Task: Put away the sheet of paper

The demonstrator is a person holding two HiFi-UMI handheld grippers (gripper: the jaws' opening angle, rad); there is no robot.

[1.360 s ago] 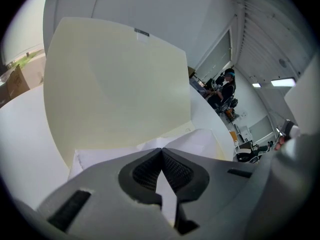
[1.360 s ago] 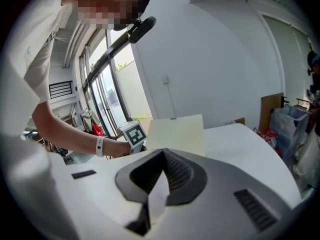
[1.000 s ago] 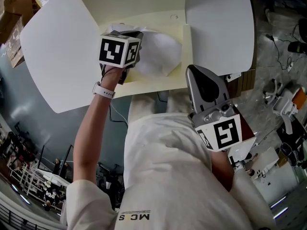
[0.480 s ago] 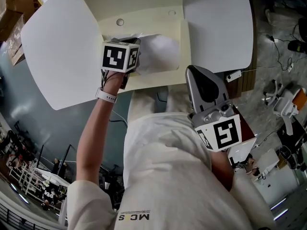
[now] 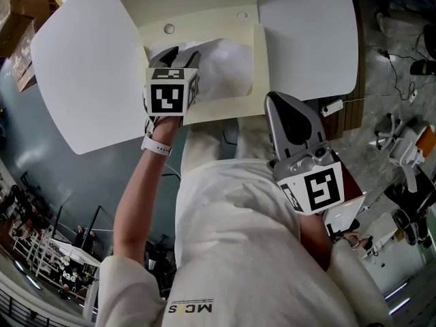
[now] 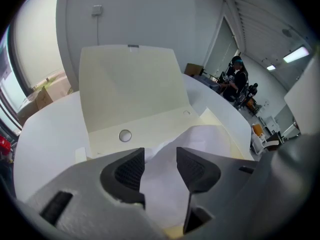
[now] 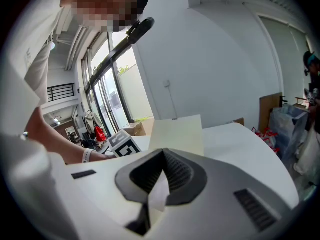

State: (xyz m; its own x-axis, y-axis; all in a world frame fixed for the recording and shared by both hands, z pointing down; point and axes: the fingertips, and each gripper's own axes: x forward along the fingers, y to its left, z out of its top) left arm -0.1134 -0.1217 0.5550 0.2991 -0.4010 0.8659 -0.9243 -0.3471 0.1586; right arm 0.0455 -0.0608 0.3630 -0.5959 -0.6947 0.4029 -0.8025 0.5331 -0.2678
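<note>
A cream folder [image 5: 204,26] lies open on the white table [image 5: 88,73], its flap standing up at the back [image 6: 130,89]. The white sheet of paper [image 5: 221,67] lies bulged inside it [image 6: 210,139]. My left gripper [image 5: 178,56] hovers over the sheet's left edge. Its jaws are opening, with the paper showing in the gap between the pads [image 6: 160,159] and neither pad pressing on it. My right gripper [image 5: 283,107] is held back by the person's chest, off the table, jaws shut [image 7: 161,176] on nothing.
A round snap [image 5: 169,28] sits on the folder's inner flap. Cardboard boxes [image 5: 20,5] stand beyond the table's left end. Cables and gear [image 5: 409,148] clutter the floor on the right. The person's white shirt [image 5: 238,251] fills the lower part of the head view.
The left gripper has drawn back a little toward the person and its jaws have parted, letting go of the sheet, which now rests in the folder. The right gripper has stayed put.
</note>
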